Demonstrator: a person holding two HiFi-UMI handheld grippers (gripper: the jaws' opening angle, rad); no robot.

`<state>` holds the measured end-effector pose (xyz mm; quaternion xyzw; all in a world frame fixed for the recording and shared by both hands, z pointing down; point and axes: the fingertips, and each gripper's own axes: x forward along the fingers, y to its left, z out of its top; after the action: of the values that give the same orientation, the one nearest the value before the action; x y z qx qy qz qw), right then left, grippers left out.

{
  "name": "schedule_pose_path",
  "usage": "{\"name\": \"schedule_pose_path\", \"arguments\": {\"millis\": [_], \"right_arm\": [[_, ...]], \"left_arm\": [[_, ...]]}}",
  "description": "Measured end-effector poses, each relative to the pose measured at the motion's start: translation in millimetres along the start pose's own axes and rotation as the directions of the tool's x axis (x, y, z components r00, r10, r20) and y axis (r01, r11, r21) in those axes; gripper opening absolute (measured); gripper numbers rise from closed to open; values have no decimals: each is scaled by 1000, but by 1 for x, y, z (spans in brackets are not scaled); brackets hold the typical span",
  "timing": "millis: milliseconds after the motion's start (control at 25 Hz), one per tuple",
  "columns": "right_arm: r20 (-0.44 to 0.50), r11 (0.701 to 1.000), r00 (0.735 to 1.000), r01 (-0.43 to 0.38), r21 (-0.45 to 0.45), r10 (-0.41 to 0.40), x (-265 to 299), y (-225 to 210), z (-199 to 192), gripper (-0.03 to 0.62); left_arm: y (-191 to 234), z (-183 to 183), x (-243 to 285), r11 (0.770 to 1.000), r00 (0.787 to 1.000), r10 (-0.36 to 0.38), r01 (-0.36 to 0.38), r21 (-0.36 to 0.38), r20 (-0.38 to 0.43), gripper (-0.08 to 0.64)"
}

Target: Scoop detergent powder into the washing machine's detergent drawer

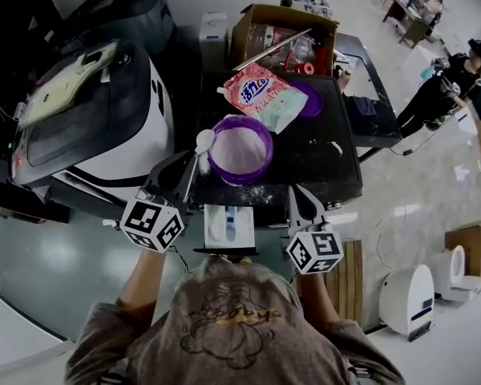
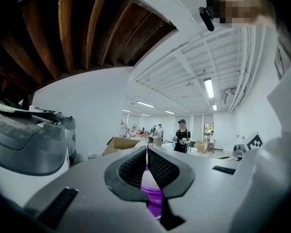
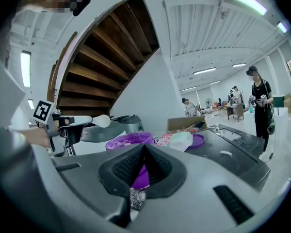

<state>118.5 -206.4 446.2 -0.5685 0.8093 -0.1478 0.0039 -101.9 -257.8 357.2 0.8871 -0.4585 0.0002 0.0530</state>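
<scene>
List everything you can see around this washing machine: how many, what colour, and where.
Round purple plastic tub: one, purple with white powder inside, near the front of the washing machine top.
Washing machine top: one, dark, centre.
Detergent bag: one, pink and white, behind the tub.
Flat purple lid: one, purple, partly under the bag.
Cardboard box: one, brown, behind the machine top.
Detergent drawer: one, white, pulled open at the front.
Black-and-white machine: one, left of the washer.
Bystander: one, dark clothes, far right.
White plastic spoon: one, white, at the tub's left rim.
Left gripper: shut on the spoon.
Right gripper: shut, empty, right of the drawer.
</scene>
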Motion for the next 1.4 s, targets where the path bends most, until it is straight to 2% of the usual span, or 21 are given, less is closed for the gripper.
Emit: {"name": "schedule_pose_path", "arguments": {"millis": [240,400,600,760,880,1000,1280,1400], "right_arm": [[-2,1000,1000,13,0,-13,7,1,-1,-5],[-7,1000,1000,11,1,-11,9,4,-4,-6],[-12,1000,1000,7,3,-7,9,5,-6,-6],[-14,1000,1000,2,7,-2,10,7,-7,-6],[-15,1000,1000,1,7,-1,10,7,-8,-6],[-16,1000,1000,3,9,-2,8,4,-9,-6],[-11,1000,1000,15,25,-14,3,-1,-9,-6],[-9,999,1000,23,30,-23,0,-4,-10,-6]], "left_arm": [[10,9,20,996,996,-83,84,32,-31,23],[10,7,35,984,984,-146,155,88,-104,23],[3,0,53,953,950,-224,260,157,-216,23],[0,-9,64,923,920,-257,325,206,-297,23],[-5,-17,71,893,888,-280,381,241,-365,23],[-12,-27,77,854,847,-305,446,269,-436,23],[-26,-44,91,741,723,-343,601,301,-599,23],[-28,-54,97,699,679,-334,644,311,-654,23]]}}
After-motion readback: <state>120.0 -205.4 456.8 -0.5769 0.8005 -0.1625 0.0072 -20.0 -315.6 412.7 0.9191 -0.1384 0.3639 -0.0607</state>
